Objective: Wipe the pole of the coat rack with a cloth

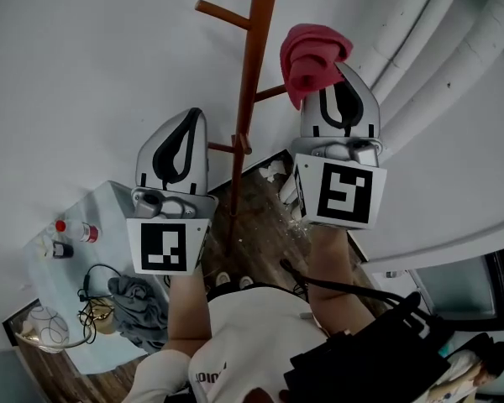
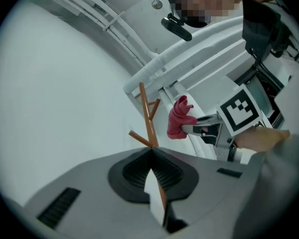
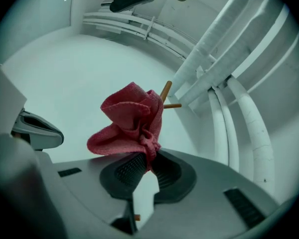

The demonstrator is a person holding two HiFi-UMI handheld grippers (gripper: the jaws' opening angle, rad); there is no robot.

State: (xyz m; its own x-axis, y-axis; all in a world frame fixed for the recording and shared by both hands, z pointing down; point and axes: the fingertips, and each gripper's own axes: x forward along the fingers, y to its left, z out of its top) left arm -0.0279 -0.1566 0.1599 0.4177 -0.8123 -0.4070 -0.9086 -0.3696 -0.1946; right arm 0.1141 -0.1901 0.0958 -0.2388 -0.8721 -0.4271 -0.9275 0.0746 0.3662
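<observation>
The brown wooden coat rack pole (image 1: 254, 74) stands between my two grippers, with short pegs (image 1: 221, 13) sticking out. My right gripper (image 1: 338, 86) is shut on a crumpled red cloth (image 1: 311, 55), which bunches above its tips just right of the pole. In the right gripper view the red cloth (image 3: 132, 123) fills the middle and a peg (image 3: 165, 90) pokes out behind it. My left gripper (image 1: 183, 126) is shut with nothing in it, left of the pole. Seen from the left gripper, the pole (image 2: 149, 118) rises beyond the closed tips, with the cloth (image 2: 180, 119) to its right.
White pipes (image 1: 437, 49) run along the wall at the right. A glass table (image 1: 101, 250) at lower left carries small bottles (image 1: 71, 232), cables and a grey rag. The rack's foot stands on a wooden floor (image 1: 265, 225) strewn with debris. The person's torso and a black bag (image 1: 370, 359) fill the bottom.
</observation>
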